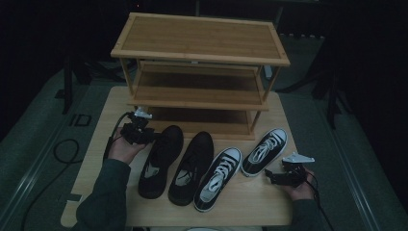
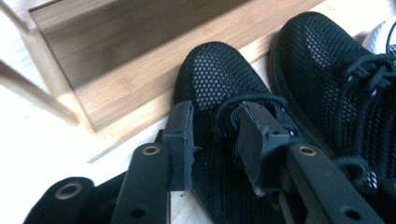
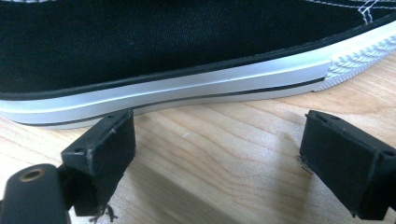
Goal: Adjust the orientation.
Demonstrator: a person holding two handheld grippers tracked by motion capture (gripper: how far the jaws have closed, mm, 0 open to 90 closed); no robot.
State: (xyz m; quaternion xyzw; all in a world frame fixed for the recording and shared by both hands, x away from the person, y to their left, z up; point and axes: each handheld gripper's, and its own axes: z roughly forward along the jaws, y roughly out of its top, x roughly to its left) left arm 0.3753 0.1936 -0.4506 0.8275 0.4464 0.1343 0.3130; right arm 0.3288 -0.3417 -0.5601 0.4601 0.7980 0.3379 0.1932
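Left gripper (image 1: 150,136): in my left hand (image 1: 122,149), at the near left of the table (image 1: 98,144), its tips over the leftmost shoe.
Left jaws: parted. In the left gripper view they stand over the laces of that shoe. One pad is at its outer edge, the other is over the tongue. I cannot tell whether either pad presses on it.
Black shoe (image 1: 161,161): the leftmost of the four, a mesh lace-up, sole down on the table. Its long axis runs near to far, leaning a little right. The toe points away from me at the rack (image 1: 199,72) and lies just in front of the lowest shelf; the heel is toward me.
Second black shoe (image 1: 191,168): just beside the first on its right, lying the same way, toe toward the rack.
Sneakers: two black ones with white soles and laces, to the right of the black pair. The nearer one (image 1: 219,179) and the farther one (image 1: 264,151) both slant toe up and right.
Right gripper (image 1: 267,175): in my right hand (image 1: 300,188), low at the near right of the table, just beside the heel of the farther sneaker.
Right jaws: wide apart with bare wood between them. In the right gripper view the sneaker's white sole runs just beyond the tips, apart from them.
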